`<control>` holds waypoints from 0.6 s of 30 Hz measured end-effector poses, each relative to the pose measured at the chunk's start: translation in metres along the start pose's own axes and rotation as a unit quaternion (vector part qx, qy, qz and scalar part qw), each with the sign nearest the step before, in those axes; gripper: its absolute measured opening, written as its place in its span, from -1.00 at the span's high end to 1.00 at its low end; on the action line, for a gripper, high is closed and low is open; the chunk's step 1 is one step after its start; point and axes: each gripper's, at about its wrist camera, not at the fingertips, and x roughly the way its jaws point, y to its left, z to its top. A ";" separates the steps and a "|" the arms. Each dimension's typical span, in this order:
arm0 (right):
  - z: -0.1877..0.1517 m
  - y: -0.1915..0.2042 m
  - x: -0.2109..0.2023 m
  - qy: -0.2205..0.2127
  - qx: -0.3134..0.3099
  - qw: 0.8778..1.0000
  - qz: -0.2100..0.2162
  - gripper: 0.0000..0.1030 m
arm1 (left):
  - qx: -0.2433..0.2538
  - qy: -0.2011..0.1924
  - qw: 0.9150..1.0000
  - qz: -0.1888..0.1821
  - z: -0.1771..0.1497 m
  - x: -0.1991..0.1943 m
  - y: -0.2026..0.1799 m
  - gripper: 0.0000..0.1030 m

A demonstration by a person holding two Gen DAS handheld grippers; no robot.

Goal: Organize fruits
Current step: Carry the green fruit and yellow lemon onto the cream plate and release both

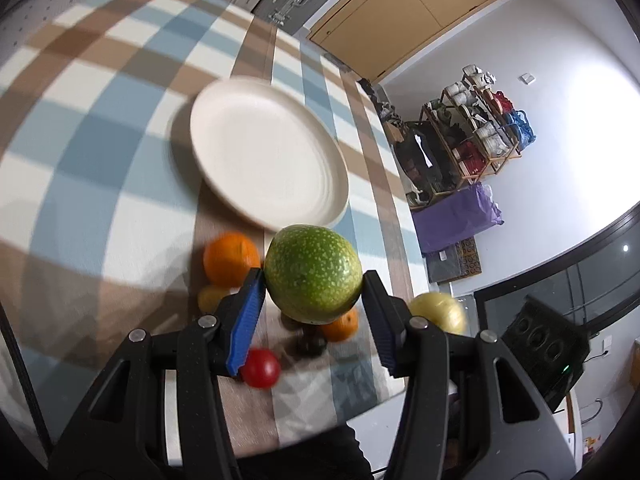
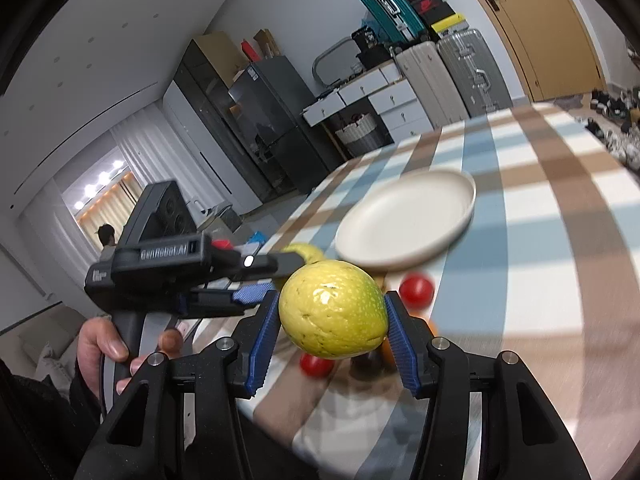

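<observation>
My left gripper [image 1: 314, 286] is shut on a green speckled fruit [image 1: 312, 272], held in the air above the checked tablecloth [image 1: 100, 128]. My right gripper [image 2: 332, 320] is shut on a yellow-green fruit [image 2: 332, 312], also off the table. That yellow fruit [image 1: 440, 310] shows at the right in the left wrist view. A white plate [image 1: 264, 152] [image 2: 408, 220] lies bare beyond both fruits. Below the grippers sit two oranges [image 1: 230, 258] [image 1: 340, 326], a small yellow fruit [image 1: 212, 296], a dark fruit [image 1: 310, 344] and red tomatoes [image 1: 260, 368] [image 2: 416, 289] [image 2: 316, 364].
A hand [image 2: 100, 344] holds the left gripper's body [image 2: 160, 264] just left of my right gripper. The table's near edge [image 1: 320, 420] runs close under the fruit pile. Suitcases [image 2: 452, 72], drawers and a shoe rack [image 1: 472, 136] stand beyond the table.
</observation>
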 end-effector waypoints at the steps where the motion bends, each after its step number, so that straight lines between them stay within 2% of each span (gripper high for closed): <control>1: 0.010 -0.001 0.000 -0.003 -0.004 1.000 -0.002 -0.02 | 0.004 -0.004 1.000 0.003 0.008 -0.003 -0.001 0.09; 10: 0.093 -0.018 0.028 0.010 -0.027 0.999 -0.020 -0.02 | 0.041 -0.018 0.999 0.021 0.084 0.002 -0.016 0.09; 18: 0.130 -0.040 0.074 0.041 -0.031 0.998 -0.023 -0.02 | 0.060 -0.005 0.997 0.040 0.135 0.039 -0.017 0.09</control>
